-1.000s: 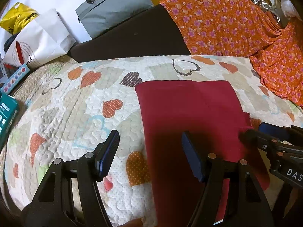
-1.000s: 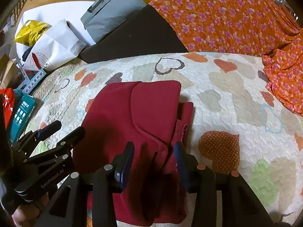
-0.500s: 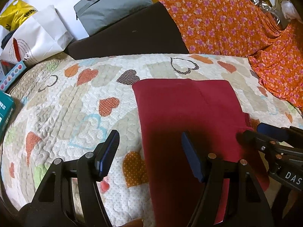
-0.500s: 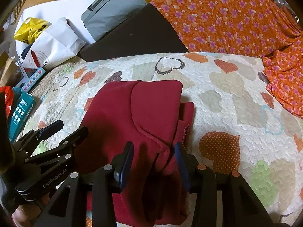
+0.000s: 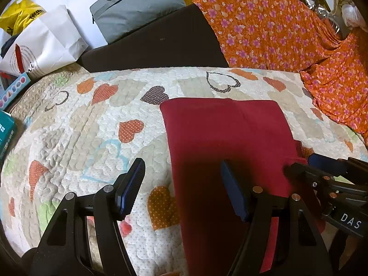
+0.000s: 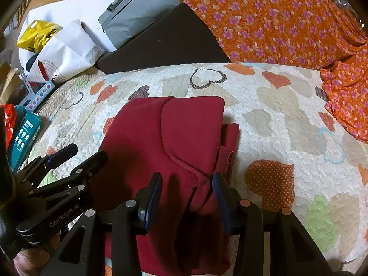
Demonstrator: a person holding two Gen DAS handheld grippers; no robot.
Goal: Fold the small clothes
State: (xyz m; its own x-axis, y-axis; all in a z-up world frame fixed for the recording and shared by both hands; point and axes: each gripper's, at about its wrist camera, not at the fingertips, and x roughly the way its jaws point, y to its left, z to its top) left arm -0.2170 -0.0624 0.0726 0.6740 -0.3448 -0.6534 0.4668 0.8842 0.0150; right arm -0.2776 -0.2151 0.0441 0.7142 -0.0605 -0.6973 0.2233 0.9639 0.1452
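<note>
Heart-print quilt (image 5: 110, 105), folded red garment (image 6: 174, 133), left claw (image 5: 181, 184) "GenRobot.AI" gaping, right claw (image 6: 186, 193) "DAS" gaping

Garment (image 5: 225, 138) lies on the quilt (image 5: 80, 126), centre-right of frame. Behind the quilt: paper bag (image 5: 43, 46) upper left, case (image 5: 135, 7) top centre, draped cloth (image 5: 276, 30) upper right.

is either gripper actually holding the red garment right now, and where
Nothing is held. The left gripper and right gripper are both open, their fingers spread over the near end of the dark red garment lying on the heart-patterned quilt.
</note>
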